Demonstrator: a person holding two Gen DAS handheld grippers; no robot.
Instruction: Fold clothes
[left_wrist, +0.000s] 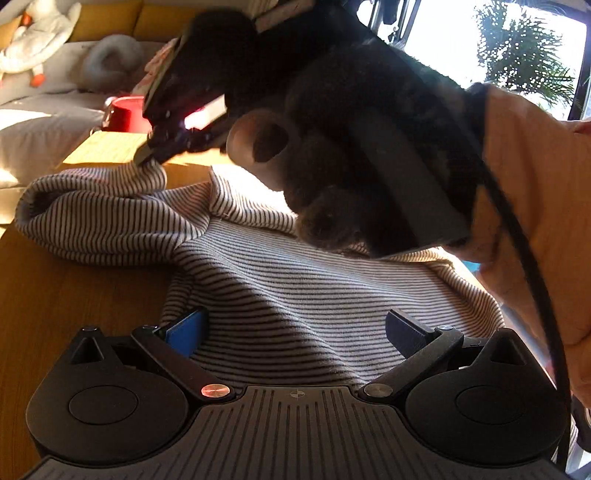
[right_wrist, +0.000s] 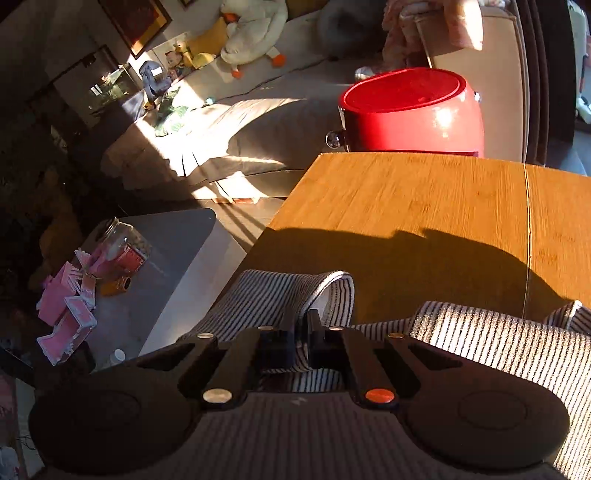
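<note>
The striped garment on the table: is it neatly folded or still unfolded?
Unfolded: the striped garment lies rumpled on the wooden table, one bunched edge pinched by the right gripper.

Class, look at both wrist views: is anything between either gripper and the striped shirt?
No. The right gripper is shut on the striped shirt, and the open left gripper sits directly over it. The red pot stands beyond the table.

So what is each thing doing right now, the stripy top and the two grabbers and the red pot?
Black-and-white striped knit top: crumpled on the wooden table, sleeve lifted.
Left gripper: open, fingers apart over the fabric.
Right gripper: shut on the sleeve's edge.
Shiny red round pot: upright behind the table.
</note>
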